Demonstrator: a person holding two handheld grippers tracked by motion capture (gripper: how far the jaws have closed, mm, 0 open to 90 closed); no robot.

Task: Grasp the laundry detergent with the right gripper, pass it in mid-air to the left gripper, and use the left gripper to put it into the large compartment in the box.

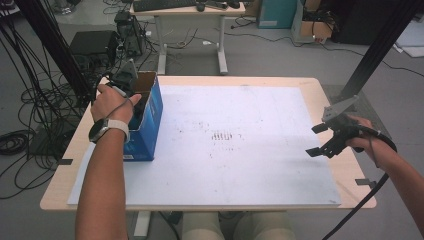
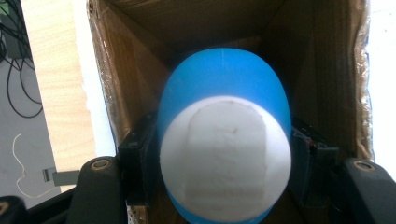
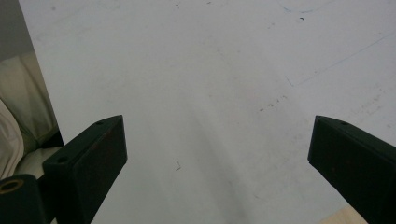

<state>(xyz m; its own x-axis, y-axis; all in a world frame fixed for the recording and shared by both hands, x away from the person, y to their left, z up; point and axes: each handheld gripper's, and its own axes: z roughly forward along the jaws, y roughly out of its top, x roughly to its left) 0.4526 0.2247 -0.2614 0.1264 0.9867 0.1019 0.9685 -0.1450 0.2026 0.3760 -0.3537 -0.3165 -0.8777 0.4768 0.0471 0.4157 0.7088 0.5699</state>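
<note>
While the left gripper (image 2: pixel 224 163) reaches into the open cardboard box (image 1: pixel 145 115) at the high view's upper left, its jaws pinch a blue-and-white egg-shaped object (image 2: pixel 224 154). At right, the right gripper (image 1: pixel 322 140) hovers, jaws spread wide.

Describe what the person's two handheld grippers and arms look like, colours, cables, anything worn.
Both grippers, left and right, have black blocky jaws. The right one carries a grey three-cornered plate and trails a black cable. Forearms are bare of sleeves; the left wrist wears a white-strapped, dark-faced watch.
</note>
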